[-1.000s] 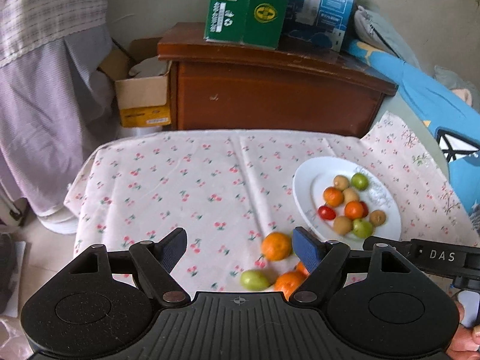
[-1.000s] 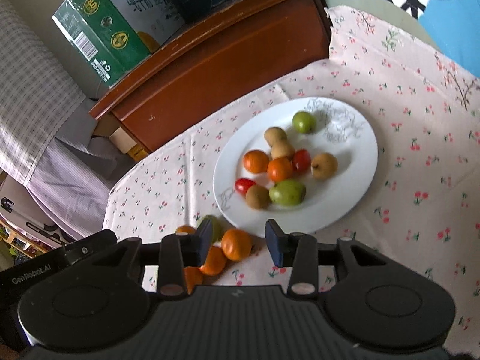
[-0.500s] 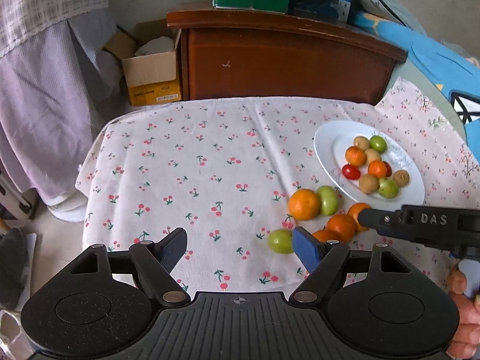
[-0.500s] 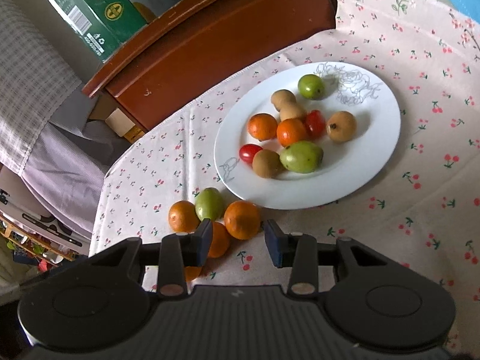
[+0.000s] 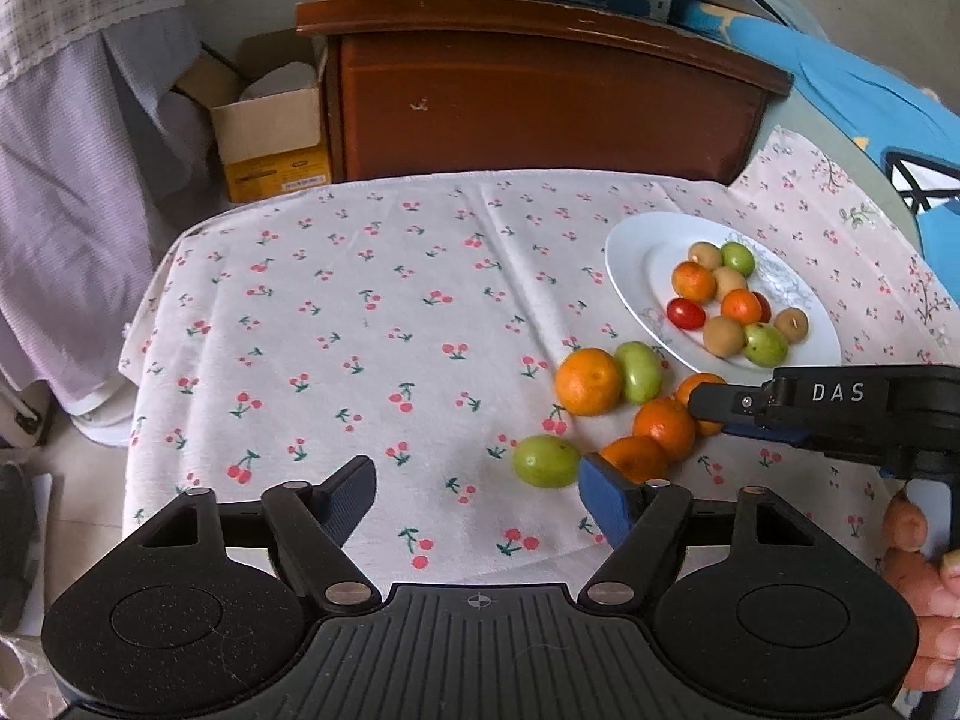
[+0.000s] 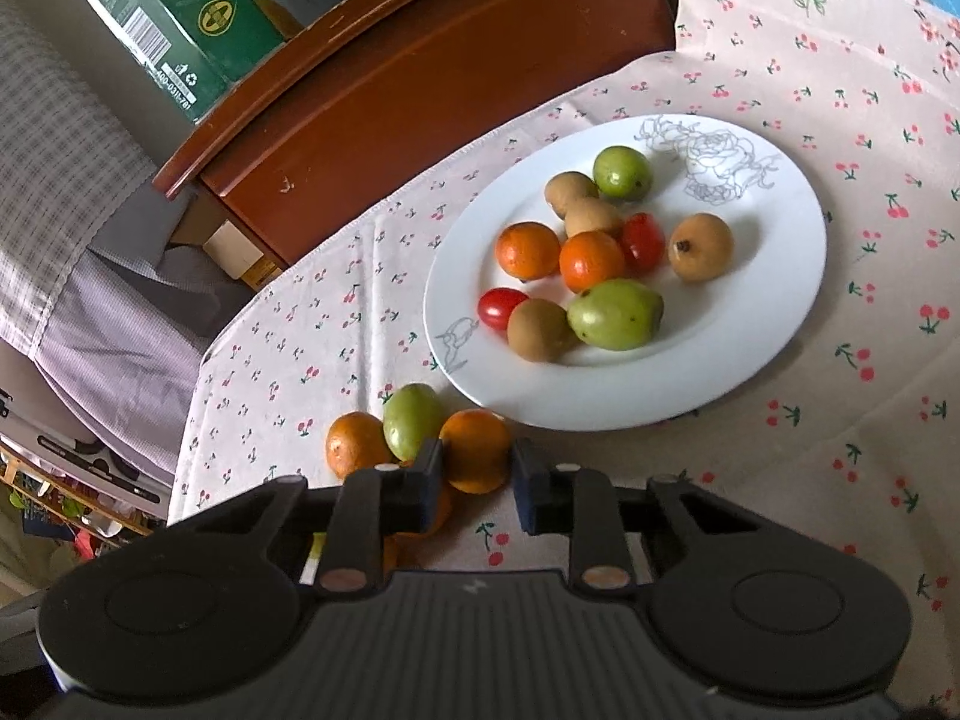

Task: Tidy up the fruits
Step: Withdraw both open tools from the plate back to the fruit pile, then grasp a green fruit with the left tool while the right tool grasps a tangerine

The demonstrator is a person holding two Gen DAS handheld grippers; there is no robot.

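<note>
My right gripper has just closed on an orange near the plate — my left gripper gapes, narrowing, nothing between, green fruit just right.

Small oranges and green fruits lie clustered on cloth beside a fruit-filled white plate.

"DAS" in white on the right gripper at 3 o'clock; green carton at 10 o'clock shows "80" and "400-0311-781".
</note>
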